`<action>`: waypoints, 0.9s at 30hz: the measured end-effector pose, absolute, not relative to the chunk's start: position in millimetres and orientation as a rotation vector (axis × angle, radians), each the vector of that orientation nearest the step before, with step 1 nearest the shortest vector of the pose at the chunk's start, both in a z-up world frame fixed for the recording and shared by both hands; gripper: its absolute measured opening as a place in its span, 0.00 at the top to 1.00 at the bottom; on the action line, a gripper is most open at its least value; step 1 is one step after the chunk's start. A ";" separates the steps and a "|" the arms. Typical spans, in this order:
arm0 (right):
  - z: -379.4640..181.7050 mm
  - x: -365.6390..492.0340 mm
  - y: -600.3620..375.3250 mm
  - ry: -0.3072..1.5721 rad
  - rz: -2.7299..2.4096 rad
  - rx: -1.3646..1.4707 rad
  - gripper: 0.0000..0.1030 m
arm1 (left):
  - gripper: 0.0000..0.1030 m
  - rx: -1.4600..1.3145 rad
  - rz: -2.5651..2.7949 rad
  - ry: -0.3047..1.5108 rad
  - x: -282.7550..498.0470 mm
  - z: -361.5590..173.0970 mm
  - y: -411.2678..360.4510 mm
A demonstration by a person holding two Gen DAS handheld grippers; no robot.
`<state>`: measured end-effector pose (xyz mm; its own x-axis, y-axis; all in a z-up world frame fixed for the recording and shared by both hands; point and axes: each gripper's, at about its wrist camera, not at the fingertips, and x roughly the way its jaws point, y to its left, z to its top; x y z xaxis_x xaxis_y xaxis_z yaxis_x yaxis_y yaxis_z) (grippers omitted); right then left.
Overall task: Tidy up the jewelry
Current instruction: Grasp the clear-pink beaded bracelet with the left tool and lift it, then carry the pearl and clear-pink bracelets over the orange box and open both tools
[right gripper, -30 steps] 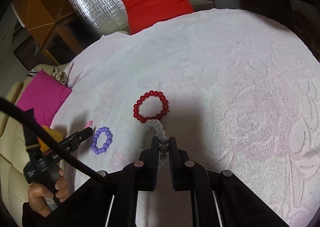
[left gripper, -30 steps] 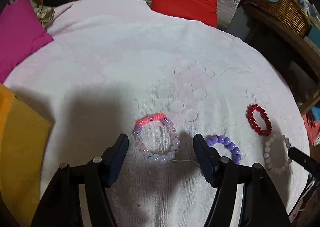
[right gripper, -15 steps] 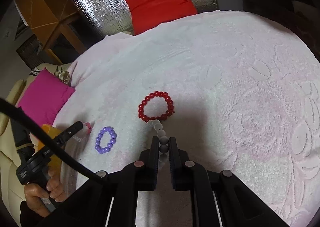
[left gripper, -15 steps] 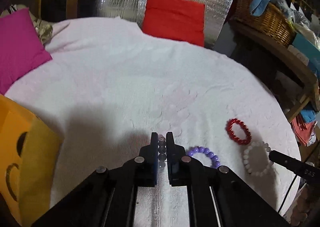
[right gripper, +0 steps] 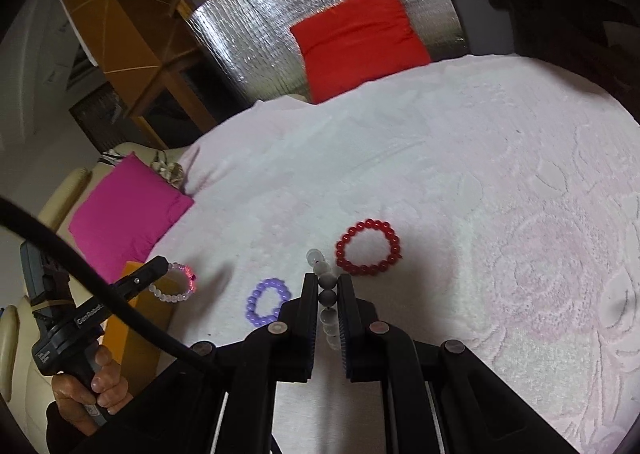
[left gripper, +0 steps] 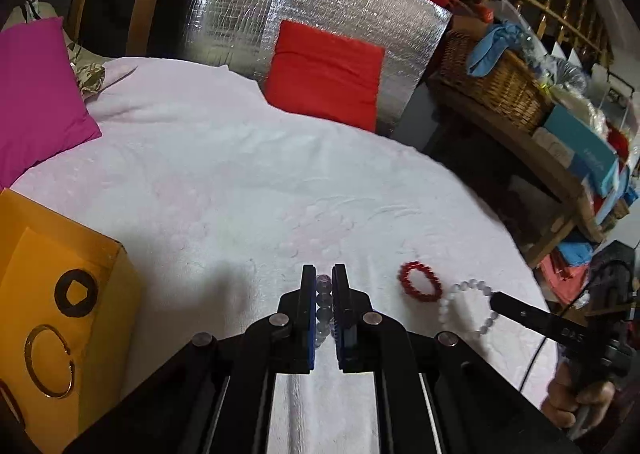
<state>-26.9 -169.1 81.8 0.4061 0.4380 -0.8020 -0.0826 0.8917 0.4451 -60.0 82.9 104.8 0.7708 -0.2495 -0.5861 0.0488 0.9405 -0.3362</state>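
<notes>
Currently: Both Bracelets Gripped, Transfer Pending

Left hand-held gripper [left gripper: 324, 282] is clamping the pink bracelet [right gripper: 176, 284] above the cloth. Right hand-held gripper [right gripper: 329, 286] is pinching the white bracelet [left gripper: 468, 308]. Next move probably requires carrying each to the orange box [left gripper: 60, 294].

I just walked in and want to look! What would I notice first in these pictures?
Probably the two bead bracelets pinched in the black fingers: the left gripper holds a pink-and-clear bracelet up near the orange box, and the right gripper holds a white bracelet. Next, the red bracelet and purple bracelet lying on the pale blanket.
</notes>
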 end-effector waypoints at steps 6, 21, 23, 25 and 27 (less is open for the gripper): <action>88.9 -27.9 -162.2 1.082 0.368 0.369 0.90 | 0.92 -0.352 -0.166 0.614 -81.4 123.0 96.7; 106.1 -44.7 -97.8 1.050 0.560 0.375 0.90 | 0.92 -0.331 0.083 0.493 -145.6 157.4 133.3; 109.7 -48.9 -82.1 1.045 0.600 0.374 0.90 | 0.92 -0.336 0.122 0.490 -163.9 157.9 145.7; 113.3 -53.6 -63.7 1.042 0.646 0.380 0.90 | 0.92 -0.332 0.172 0.498 -185.2 156.8 161.3; 117.2 -59.6 -43.4 1.035 0.693 0.381 0.90 | 0.92 -0.334 0.217 0.512 -203.3 153.9 176.6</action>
<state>-59.6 -43.4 117.2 0.3275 0.6840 -0.6518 -0.3420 0.7289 0.5931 -203.3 176.6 153.9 0.8510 0.1194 -0.5114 -0.2842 0.9236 -0.2573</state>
